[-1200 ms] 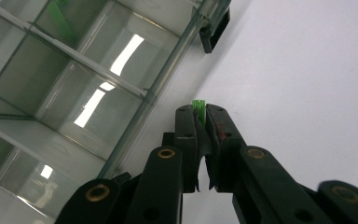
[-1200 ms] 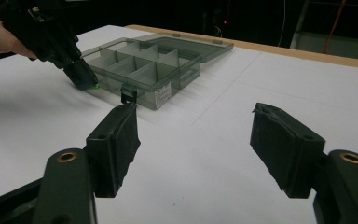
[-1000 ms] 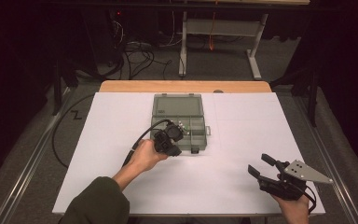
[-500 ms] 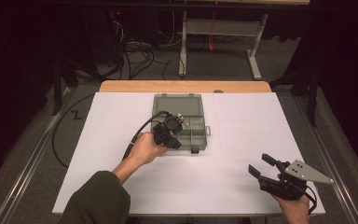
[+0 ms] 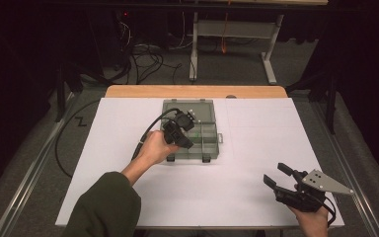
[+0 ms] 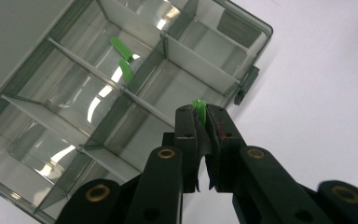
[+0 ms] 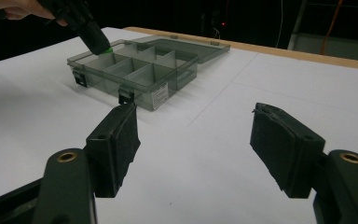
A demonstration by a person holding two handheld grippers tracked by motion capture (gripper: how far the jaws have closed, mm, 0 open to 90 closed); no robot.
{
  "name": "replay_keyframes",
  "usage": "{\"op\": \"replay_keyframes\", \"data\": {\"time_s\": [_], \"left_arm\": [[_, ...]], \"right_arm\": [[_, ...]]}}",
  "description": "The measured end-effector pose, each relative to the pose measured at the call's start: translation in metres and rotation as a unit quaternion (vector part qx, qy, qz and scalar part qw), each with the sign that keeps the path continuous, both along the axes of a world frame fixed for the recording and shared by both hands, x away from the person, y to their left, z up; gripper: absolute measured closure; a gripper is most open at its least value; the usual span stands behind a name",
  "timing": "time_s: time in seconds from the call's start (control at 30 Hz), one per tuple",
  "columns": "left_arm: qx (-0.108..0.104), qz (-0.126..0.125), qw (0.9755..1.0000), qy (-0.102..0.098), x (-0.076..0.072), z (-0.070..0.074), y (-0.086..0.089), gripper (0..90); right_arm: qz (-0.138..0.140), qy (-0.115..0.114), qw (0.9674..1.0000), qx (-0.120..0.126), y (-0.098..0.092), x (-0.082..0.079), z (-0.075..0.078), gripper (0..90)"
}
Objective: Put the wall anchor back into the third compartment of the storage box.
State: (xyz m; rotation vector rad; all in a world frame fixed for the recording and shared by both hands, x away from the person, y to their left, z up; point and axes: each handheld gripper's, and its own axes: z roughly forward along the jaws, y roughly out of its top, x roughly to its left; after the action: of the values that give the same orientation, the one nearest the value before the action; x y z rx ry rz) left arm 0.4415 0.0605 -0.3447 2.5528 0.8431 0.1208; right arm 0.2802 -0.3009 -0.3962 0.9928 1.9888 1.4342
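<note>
White table (image 5: 256,197) bare between the grippers — compartment box (image 5: 208,148) mid-table, dividers upright, lid open behind

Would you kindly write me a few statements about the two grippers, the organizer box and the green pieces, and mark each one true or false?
1. The left gripper is shut on a small green piece. True.
2. The right gripper holds a green piece as well. False: its jaws stand open with nothing between them, over the white table.
3. The compartment box has its lid closed. False: the lid is folded back and the compartments are open.
4. Another green piece lies in a compartment of the box. True.
5. The right gripper touches the box. False: it is well apart from it, near the table's front corner.
</note>
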Motion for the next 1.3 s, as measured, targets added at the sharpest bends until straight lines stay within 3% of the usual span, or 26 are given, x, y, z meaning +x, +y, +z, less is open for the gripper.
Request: {"op": "replay_keyframes", "data": {"time_s": [0.87,1.3], "left_arm": [[0.002,0.036,0.9993,0.002,0.031,0.002,-0.014,83.5],[0.004,0.067,0.9977,0.008,0.048,-0.010,-0.017,83.4]], "right_arm": [[0.001,0.002,1.0000,-0.001,0.000,-0.001,0.000,34.1],[0.000,0.002,1.0000,0.000,0.000,-0.001,0.000,34.1]]}}
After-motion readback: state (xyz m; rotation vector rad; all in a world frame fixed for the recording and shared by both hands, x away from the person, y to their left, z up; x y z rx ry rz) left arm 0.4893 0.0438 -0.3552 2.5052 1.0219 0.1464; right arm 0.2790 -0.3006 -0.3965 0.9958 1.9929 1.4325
